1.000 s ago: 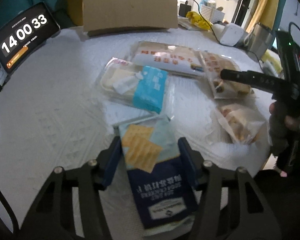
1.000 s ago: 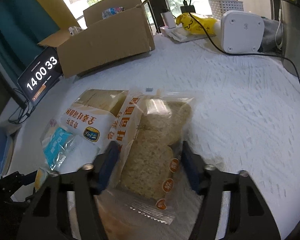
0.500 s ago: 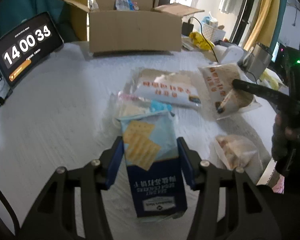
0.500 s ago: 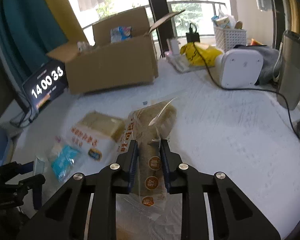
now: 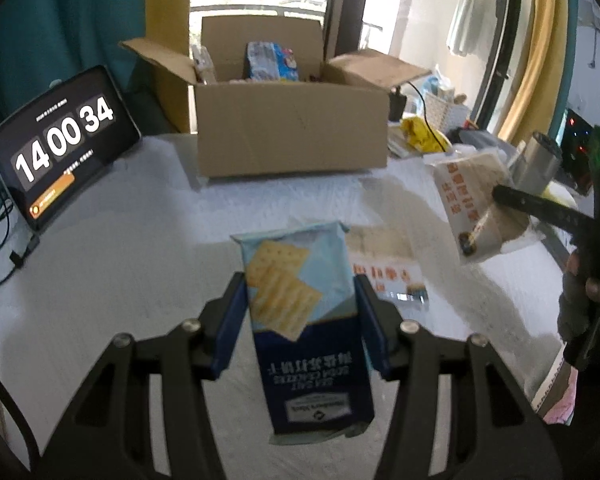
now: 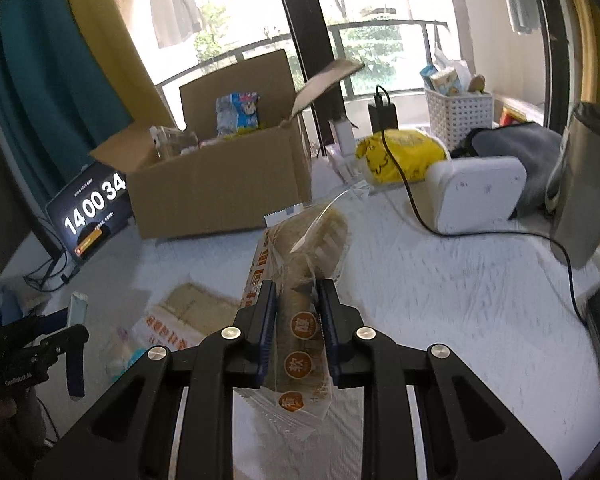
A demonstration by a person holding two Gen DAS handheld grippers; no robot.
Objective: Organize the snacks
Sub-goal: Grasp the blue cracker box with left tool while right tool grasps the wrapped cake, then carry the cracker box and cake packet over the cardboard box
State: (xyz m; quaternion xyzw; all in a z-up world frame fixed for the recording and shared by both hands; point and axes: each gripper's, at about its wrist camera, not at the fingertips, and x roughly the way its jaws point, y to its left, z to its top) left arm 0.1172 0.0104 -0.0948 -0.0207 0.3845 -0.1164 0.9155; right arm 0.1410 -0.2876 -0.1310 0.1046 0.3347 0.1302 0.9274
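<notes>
Left wrist view has the left tool (image 5: 300,320) low in the middle of the frame, its two blue-padded fingers (image 5: 230,328) pressed against the sides of a flat cracker packet (image 5: 304,320), jaws partly spread to the packet's width. The packet stands lengthwise between them, pale blue at the far end with square crackers printed on it, navy nearer the camera, its glossy film crimped at the top edge. It is held up clear of the bench (image 5: 120,280), which is covered in a white, nubbly cloth. Just right of the packet a flat, clear-wrapped bread pack (image 5: 384,268) with red lettering lies on the cloth.

At the right edge the right tool (image 5: 500,196) grips a soft toast bag (image 5: 472,200), also off the cloth. From the right wrist view, the right tool (image 6: 296,312) sits at lower centre with its jaws nearly together, pinching the crinkled clear toast bag (image 6: 304,264) so the film bunches between the pads; they have just been closing on it. Pale slices show at the bag's far end, round orange stickers near the camera.

Beyond both, at upper centre, an open cardboard box (image 5: 292,140) stands with its flaps out, a blue-and-white snack bag (image 5: 270,60) upright inside. A tablet clock (image 5: 64,148) leans at the left.
</notes>
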